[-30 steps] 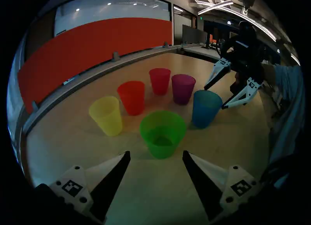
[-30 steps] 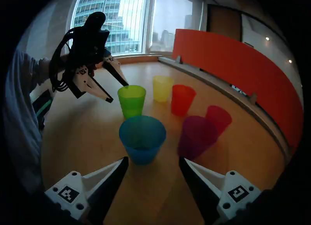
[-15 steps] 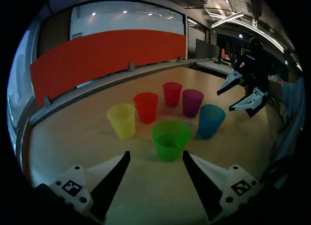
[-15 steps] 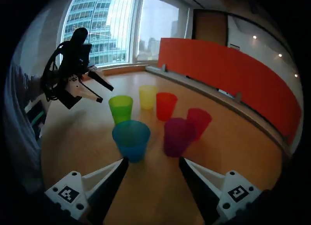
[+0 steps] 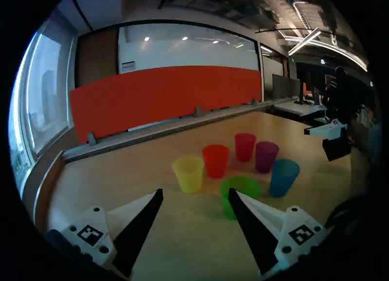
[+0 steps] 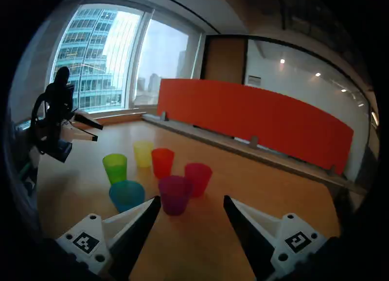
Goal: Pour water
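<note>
- While no cup is gripped, the step in hand is judged to be the approach: a source cup has to be chosen and reached before anything can be poured.
- The left gripper (image 5: pixel 194 192) is seen at the lower centre of the left gripper view, its fingers spread apart with nothing between them; the right gripper (image 6: pixel 191 199) is likewise held apart and empty at the lower centre of the right gripper view.
- Six cups are clustered on the table (image 5: pixel 112 193), at centre right of the left gripper view: yellow cup (image 5: pixel 188 173), orange cup (image 5: pixel 215 160), red cup (image 5: pixel 244 146), purple cup (image 5: pixel 266 156), blue cup (image 5: pixel 284 177) and green cup (image 5: pixel 236 191), the last partly hidden by a finger.
- All six are standing upright and close together, some nearly touching.
- Whether water is held in any of them cannot be told; the interiors are too small and dim.
- An outer cup, such as the green or blue one, is best taken, so that neighbours are not knocked.
- The wall should be clamped below the rim, gently, as thin plastic is likely to flex, and the cup should be kept level until it is over the receiving cup.
</note>
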Demonstrator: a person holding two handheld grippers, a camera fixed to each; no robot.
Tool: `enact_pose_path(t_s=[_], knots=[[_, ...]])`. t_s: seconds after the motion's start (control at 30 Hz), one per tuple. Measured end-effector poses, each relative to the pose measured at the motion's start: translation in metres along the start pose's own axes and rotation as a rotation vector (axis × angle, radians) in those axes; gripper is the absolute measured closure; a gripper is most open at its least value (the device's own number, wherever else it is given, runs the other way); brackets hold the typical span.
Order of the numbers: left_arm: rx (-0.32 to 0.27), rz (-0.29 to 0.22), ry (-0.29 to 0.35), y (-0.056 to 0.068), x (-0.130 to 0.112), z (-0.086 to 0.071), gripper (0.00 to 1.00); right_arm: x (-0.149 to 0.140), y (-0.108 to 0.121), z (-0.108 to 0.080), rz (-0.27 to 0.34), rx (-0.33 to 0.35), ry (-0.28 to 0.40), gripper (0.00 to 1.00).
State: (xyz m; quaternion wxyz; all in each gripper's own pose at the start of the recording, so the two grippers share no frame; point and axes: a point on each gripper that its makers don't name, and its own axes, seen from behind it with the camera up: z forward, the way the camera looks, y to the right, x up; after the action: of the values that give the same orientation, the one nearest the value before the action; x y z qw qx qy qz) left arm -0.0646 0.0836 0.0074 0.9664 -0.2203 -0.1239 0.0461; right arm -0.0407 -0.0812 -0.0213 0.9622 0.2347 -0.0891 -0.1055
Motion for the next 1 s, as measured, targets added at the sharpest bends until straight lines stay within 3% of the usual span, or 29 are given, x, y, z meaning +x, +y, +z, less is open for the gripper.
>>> enact_pose_path(t_s=[0.27,0.5,0.7,1.0], knots=[[0.114,-0.021,0.109,-0.013,0.023,-0.009,0.00,0.031,0.023,-0.009,0.044,-0.122,0.117,0.00],[0.173,-0.059,0.207,-0.013,0.045,-0.023,0.00,0.046,0.053,-0.024,0.103,-0.278,0.211,0.00],[0.241,-0.080,0.282,-0.020,0.053,-0.033,0.00,0.043,0.083,-0.041,0.154,-0.436,0.258,0.00],[0.345,-0.119,0.334,-0.029,0.056,-0.045,0.00,0.037,0.102,-0.062,0.161,-0.590,0.289,0.00]])
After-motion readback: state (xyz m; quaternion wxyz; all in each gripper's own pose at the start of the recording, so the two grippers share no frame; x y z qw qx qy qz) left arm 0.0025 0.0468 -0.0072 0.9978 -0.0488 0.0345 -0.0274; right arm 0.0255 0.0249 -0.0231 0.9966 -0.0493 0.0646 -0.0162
